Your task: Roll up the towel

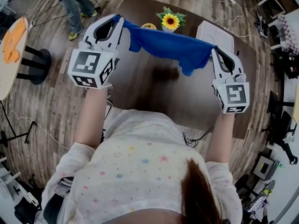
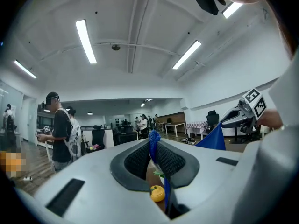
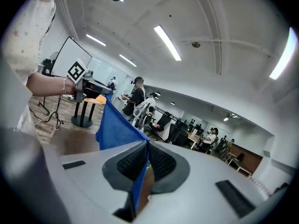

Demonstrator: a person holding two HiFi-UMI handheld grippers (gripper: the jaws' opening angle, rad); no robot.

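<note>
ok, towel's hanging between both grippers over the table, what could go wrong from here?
1. The left gripper and right gripper each pinch only a thin edge of the towel; a tug could slip it out.
2. Its sagging middle may land bunched on the table, spoiling the roll.
3. Laid down too far out, it could knock the sunflower pot.

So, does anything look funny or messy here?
Only the blue cloth towel: it hangs in the air over the dark wooden table, pinched by the left gripper and right gripper, sagging lower near the right one.
</note>
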